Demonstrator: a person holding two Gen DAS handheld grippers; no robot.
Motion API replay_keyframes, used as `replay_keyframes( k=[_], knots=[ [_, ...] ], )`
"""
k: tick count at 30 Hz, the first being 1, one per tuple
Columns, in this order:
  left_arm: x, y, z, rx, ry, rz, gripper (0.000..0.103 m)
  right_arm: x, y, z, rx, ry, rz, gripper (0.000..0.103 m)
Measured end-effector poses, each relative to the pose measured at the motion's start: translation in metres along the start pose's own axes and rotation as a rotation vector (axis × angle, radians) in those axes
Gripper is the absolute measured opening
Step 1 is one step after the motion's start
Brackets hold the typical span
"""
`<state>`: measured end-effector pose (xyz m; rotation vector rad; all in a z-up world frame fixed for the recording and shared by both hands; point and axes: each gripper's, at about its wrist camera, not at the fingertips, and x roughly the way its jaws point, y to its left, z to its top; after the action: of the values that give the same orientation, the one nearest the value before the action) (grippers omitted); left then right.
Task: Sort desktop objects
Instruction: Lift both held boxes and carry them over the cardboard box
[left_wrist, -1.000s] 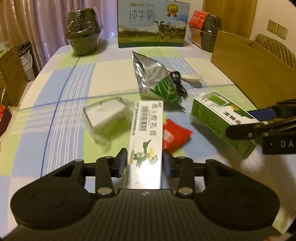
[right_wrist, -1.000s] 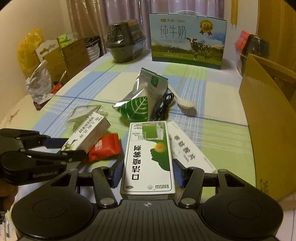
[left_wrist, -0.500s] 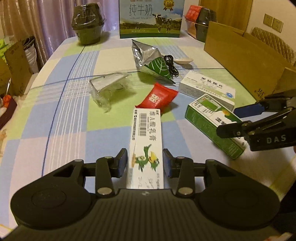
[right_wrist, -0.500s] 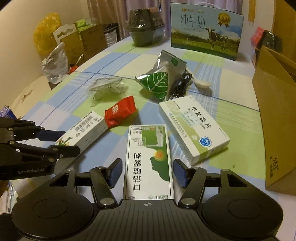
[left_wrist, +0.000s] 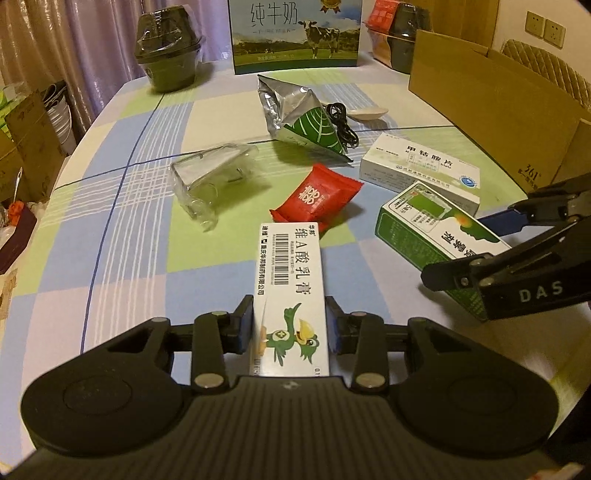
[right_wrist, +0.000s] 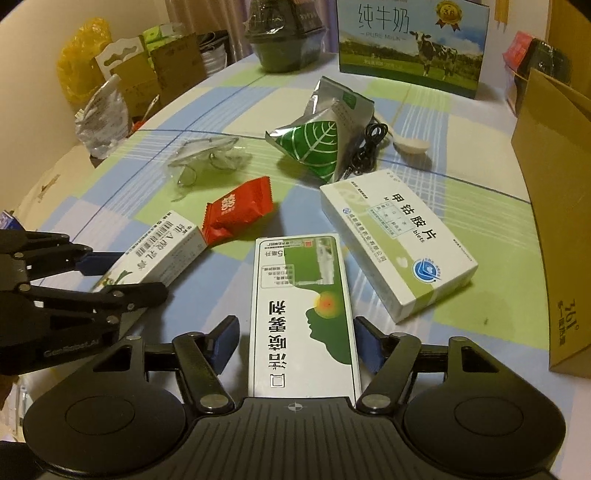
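Observation:
My left gripper (left_wrist: 290, 325) is shut on a long white ointment box (left_wrist: 291, 280) with a green bird print, low over the near part of the table. From the right wrist view, that ointment box (right_wrist: 162, 251) slants toward the cloth. My right gripper (right_wrist: 297, 339) is open around a green-and-white box (right_wrist: 303, 295), with a small gap at its left finger. That green-and-white box (left_wrist: 424, 225) lies right of the ointment box. A red snack packet (left_wrist: 317, 195), a white tablet box (left_wrist: 421, 166), a silver-green pouch (left_wrist: 295, 110) and a clear plastic pack (left_wrist: 210, 177) lie farther out.
A tall open cardboard box (left_wrist: 491, 96) stands along the right side. A black cable (left_wrist: 341, 122) and a pale spoon (left_wrist: 369, 113) lie beside the pouch. A milk carton case (left_wrist: 295, 33) and a wrapped dark bowl (left_wrist: 170, 62) stand at the far edge.
Both grippers have pulled back toward the near edge, bringing their boxes along. The right gripper's fingers have spread a little from the green-and-white box. The left grip is unchanged.

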<state>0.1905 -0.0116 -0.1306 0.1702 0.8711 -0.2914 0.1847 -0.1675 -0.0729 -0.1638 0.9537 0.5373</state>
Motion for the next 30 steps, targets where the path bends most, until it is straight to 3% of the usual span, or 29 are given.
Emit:
replay_keyframes(
  k=[1,5,19,30],
  knots=[
    [-0.001,-0.001,0.0,0.001,-0.002,0.001,0.033,0.0,0.001,0.0,-0.007,0.0,-0.012,0.053],
    [-0.008,0.001,-0.001,-0.007,-0.008,0.005,0.033,-0.006,0.001,-0.001,-0.01,-0.016,-0.016,0.053],
    [-0.045,-0.008,0.017,0.003,-0.068,0.016,0.033,-0.046,-0.003,0.003,0.036,-0.202,-0.028,0.052],
    [-0.074,-0.049,0.068,0.059,-0.149,-0.037,0.033,-0.107,-0.029,0.015,0.13,-0.335,-0.072,0.052]
  ],
)
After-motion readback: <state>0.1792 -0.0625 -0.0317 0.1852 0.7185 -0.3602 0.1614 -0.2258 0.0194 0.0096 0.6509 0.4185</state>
